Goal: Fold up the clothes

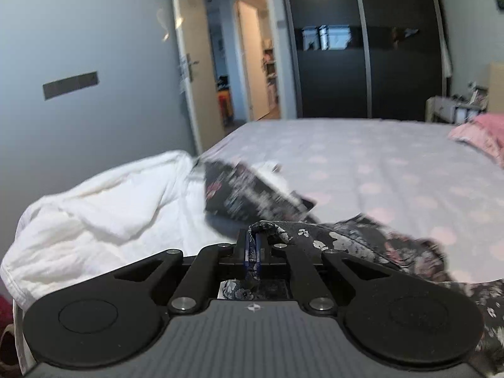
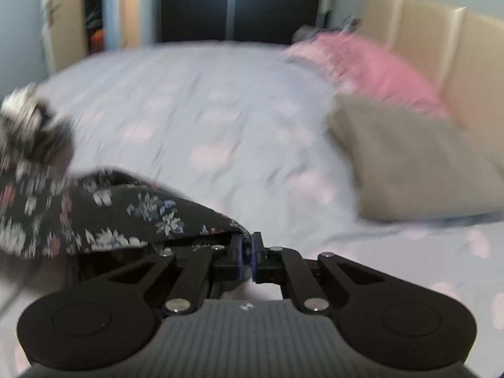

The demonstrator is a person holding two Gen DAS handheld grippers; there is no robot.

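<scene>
While both wrist views are looking across a bed [image 1: 362,157], its pale lilac sheet with faint pink spots is filling most of each picture. The left claw [image 1: 253,245] is pinching a bunched edge of the dark floral garment [image 1: 346,242] between its blue pads, and the cloth is trailing off to the right and back over the sheet, blurred in places. A white quilt [image 1: 104,208] is lying heaped at the left edge of the bed, just beside the garment. The right claw [image 2: 247,252] is clenched too, with the same floral garment [image 2: 104,214] meeting its pads from the left; whether the cloth is truly gripped there is hard to tell, since the fabric is ending right at the pad tips.

Behind the bed, a grey wall is carrying a dark rectangular strip [image 1: 71,85], a cream door [image 1: 192,72] is standing open onto a lit hallway, and a black sliding wardrobe [image 1: 362,47] is filling the far wall. At the head of the bed, a pink pillow [image 2: 378,69] is leaning near a beige padded headboard [image 2: 441,37], and an olive-grey cushion [image 2: 415,160] is resting on the sheet just in front of it. Both views are smeared.
</scene>
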